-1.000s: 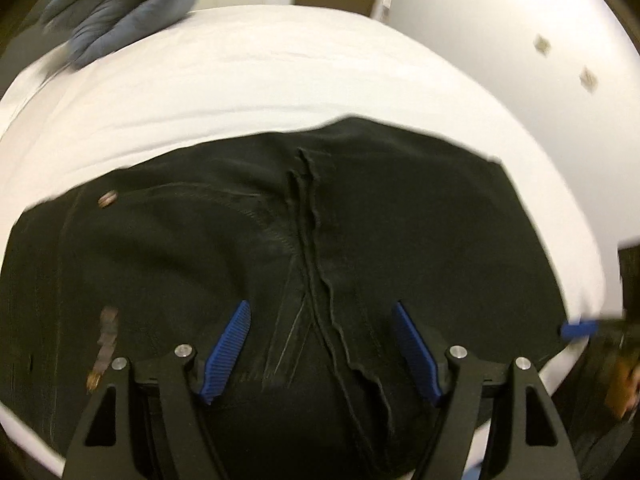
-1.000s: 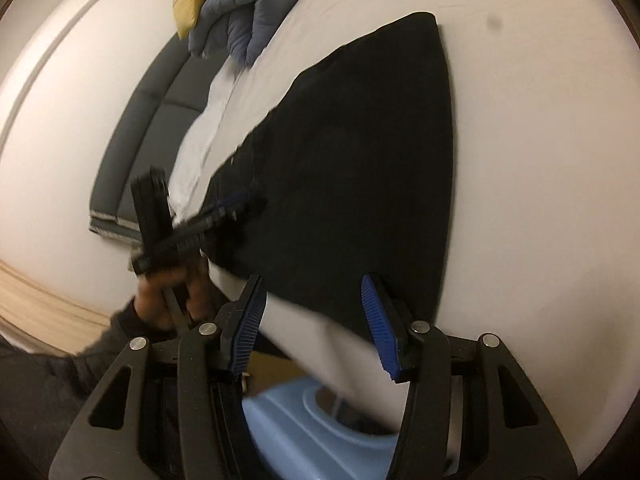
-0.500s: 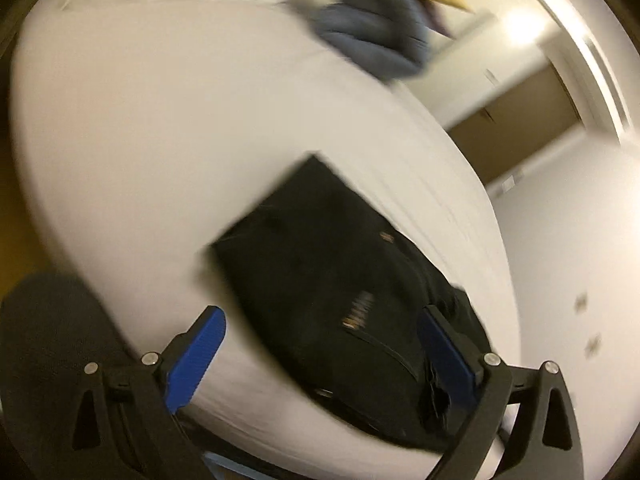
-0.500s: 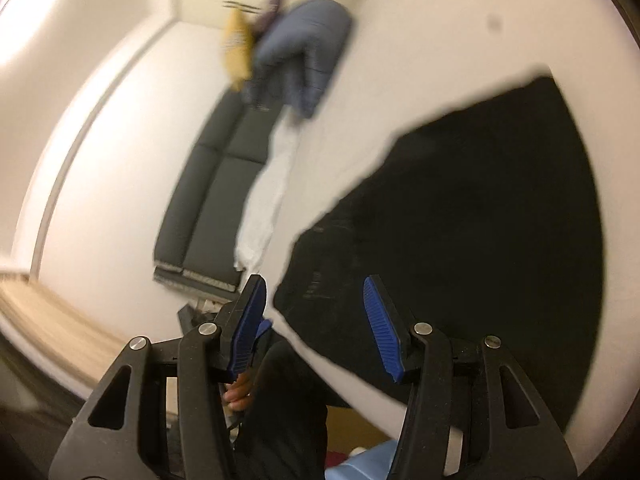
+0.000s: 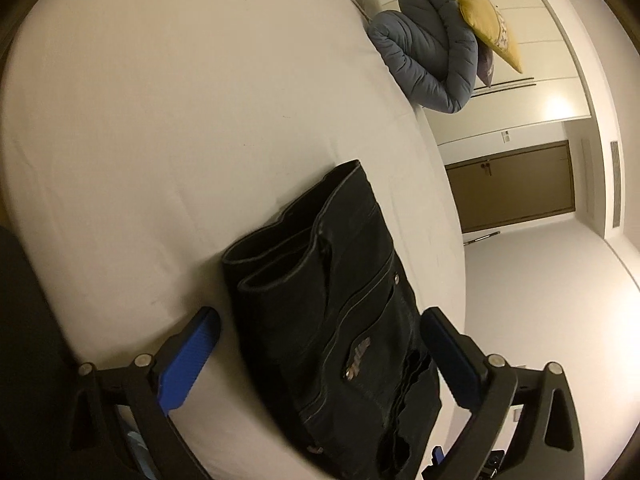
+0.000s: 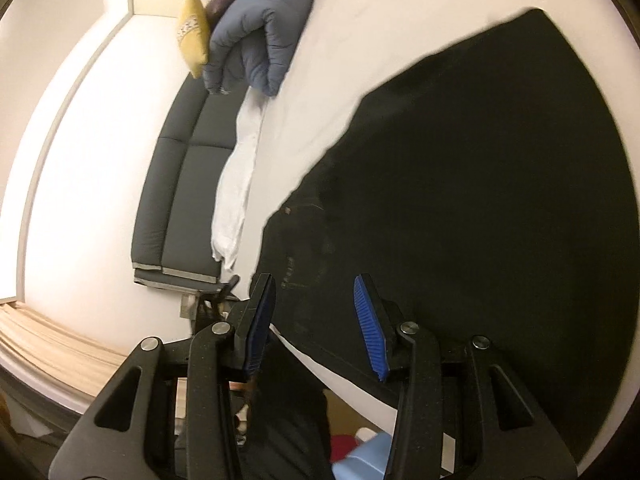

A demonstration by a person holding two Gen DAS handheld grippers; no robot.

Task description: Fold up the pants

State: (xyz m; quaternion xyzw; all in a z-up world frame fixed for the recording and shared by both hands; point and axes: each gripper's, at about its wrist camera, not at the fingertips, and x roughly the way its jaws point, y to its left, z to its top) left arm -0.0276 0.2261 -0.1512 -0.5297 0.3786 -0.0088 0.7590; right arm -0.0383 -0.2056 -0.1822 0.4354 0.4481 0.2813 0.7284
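The black pants (image 5: 344,320) lie folded in a compact stack near the front edge of the white bed (image 5: 180,120). Their waistband and hems face me in the left wrist view. My left gripper (image 5: 320,356) is open and empty, its blue pads wide apart on either side of the stack, a little back from it. In the right wrist view the pants (image 6: 480,200) show as a flat dark shape. My right gripper (image 6: 316,320) is open and empty, hovering over the pants' near edge at the bed's rim.
A rolled grey-blue duvet (image 5: 428,48) with a yellow pillow (image 5: 484,32) sits at the far end of the bed. A dark grey headboard (image 6: 184,184) stands beside the bed. A brown door (image 5: 512,184) is in the far wall. A blue object (image 6: 360,460) lies below the bed edge.
Both grippers have pulled back from the pants and tilted. The left gripper's view swung from straight above the fabric to a side view of the folded stack.
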